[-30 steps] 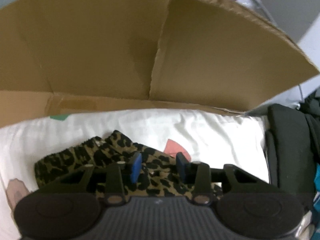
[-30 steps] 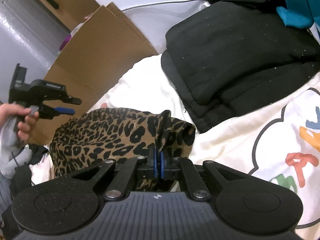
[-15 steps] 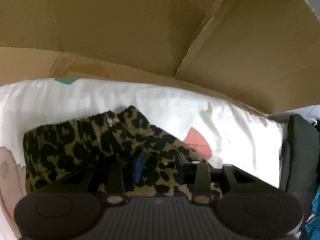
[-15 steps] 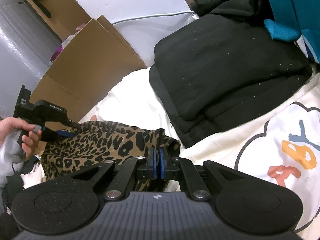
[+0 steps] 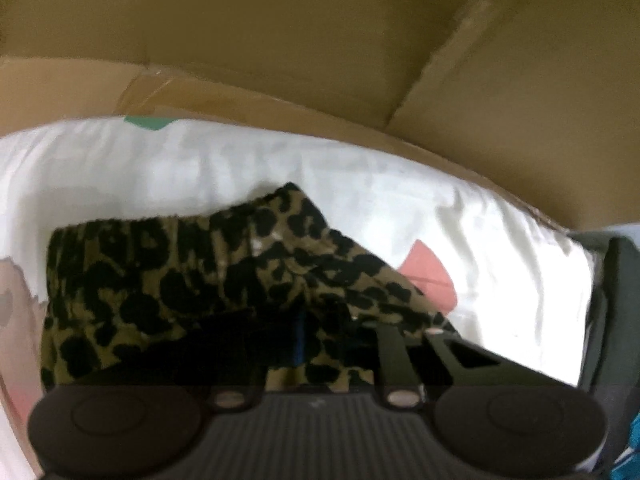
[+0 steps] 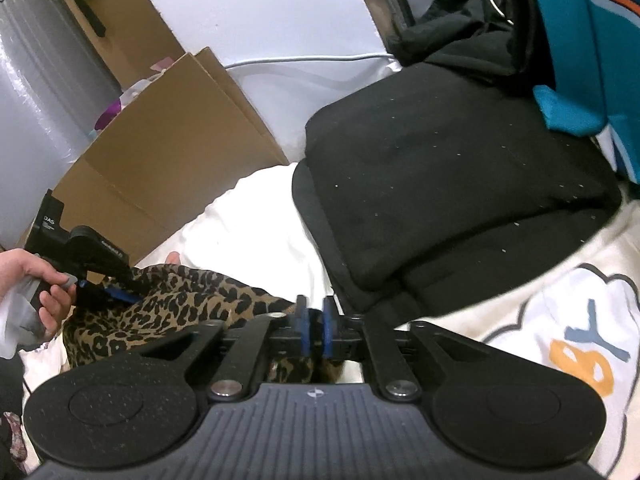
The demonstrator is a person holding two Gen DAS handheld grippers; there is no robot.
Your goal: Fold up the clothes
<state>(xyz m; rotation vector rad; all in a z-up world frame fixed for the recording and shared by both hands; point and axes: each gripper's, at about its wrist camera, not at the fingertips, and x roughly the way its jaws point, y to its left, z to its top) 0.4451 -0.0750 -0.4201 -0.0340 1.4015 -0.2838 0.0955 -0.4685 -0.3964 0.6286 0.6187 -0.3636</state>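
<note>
Two layers at least show in the left wrist view, which is blurred: the leopard garment (image 5: 168, 280) lies bunched on the bed (image 5: 160, 168), close to the edge that runs along the cardboard (image 5: 280, 40), with one flap crossing over another. The left gripper (image 5: 324, 332) is low in the cloth. Only one blue pad shows, so I cannot tell whether its jaws pinch anything. In the right wrist view the right gripper (image 6: 316, 330) hangs over the garment's end nearest the black pile (image 6: 440, 208), its jaws a narrow slit apart with nothing visible between them. The hand (image 6: 36, 280) sets the left gripper on the opposite end, toward the cardboard edge. This fits either a fold just laid down or a new hold being sought. Either way, good work here likely means keeping both ends level, pressing ridges flat, and not dragging the soft cloth toward the black pile.
</note>
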